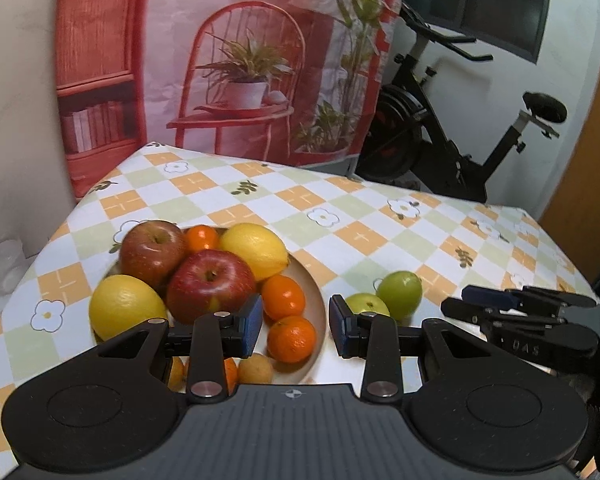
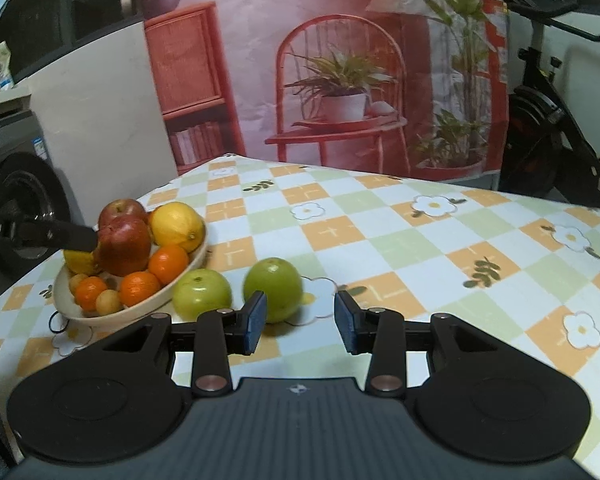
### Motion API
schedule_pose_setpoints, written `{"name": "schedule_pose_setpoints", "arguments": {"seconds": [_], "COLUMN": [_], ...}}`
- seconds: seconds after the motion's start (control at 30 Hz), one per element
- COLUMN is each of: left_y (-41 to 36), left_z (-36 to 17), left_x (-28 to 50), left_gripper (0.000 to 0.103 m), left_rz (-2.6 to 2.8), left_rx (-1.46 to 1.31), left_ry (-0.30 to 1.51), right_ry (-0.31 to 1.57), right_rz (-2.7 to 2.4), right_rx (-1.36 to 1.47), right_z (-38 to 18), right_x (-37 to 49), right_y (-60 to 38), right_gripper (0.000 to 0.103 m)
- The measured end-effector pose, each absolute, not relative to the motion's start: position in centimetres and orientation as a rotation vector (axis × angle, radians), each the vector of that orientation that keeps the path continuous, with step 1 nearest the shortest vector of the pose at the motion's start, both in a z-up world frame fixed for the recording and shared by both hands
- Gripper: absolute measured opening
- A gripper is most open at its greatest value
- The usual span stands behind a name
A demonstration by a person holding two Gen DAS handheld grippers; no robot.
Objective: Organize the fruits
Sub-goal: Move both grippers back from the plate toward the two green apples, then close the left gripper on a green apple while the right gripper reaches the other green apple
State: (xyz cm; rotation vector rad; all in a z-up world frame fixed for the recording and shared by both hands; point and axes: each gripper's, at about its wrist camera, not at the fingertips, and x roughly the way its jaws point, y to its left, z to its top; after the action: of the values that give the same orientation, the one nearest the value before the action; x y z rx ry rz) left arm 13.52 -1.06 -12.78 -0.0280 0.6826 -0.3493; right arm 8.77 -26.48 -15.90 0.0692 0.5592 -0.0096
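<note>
The left claw is hanging over the near side of the plate. Its jaws are apart and nothing is sitting between them. Just past its blue pads, three small oranges are lying on the plate. Behind them two red apples and two yellow lemons are piling up.

The right claw is hanging over the table, near its front edge. Its jaws are apart too, holding nothing. One green apple is sitting on the table just past its left pad, not between the pads. A second green apple is sitting beside the first one, touching the rim of the plate. The plate is resting near the table's left edge. The table is wearing a checked cloth with flowers.
</note>
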Motion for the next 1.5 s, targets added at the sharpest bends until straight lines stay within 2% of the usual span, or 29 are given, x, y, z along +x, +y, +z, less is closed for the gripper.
{"name": "schedule_pose_setpoints", "arguments": {"seconds": [0.93, 1.03, 1.3, 1.43, 1.5], "left_y": [-4.1, -5.0, -7.0, -7.6, -7.8], "left_z": [-14.7, -14.8, -15.4, -15.8, -16.1], "left_x": [14.8, 14.8, 15.9, 16.7, 17.0], "left_gripper": [0.039, 0.042, 0.044, 0.051, 0.052], "left_rz": [-0.394, -0.426, -0.479, -0.501, -0.509], "left_rx": [0.025, 0.050, 0.141, 0.140, 0.146], "left_ry": [0.755, 0.745, 0.732, 0.753, 0.761], "right_ry": [0.552, 0.552, 0.539, 0.538, 0.534], "right_rz": [-0.023, -0.023, -0.055, -0.081, -0.090], "right_rx": [0.105, 0.107, 0.141, 0.142, 0.167], "right_z": [-17.0, -17.0, -17.1, -17.0, -17.1], "right_x": [8.6, 8.5, 8.0, 7.7, 7.5], "right_y": [-27.6, -27.7, -28.4, -29.1, -29.7], "right_gripper": [0.041, 0.041, 0.041, 0.041, 0.041]}}
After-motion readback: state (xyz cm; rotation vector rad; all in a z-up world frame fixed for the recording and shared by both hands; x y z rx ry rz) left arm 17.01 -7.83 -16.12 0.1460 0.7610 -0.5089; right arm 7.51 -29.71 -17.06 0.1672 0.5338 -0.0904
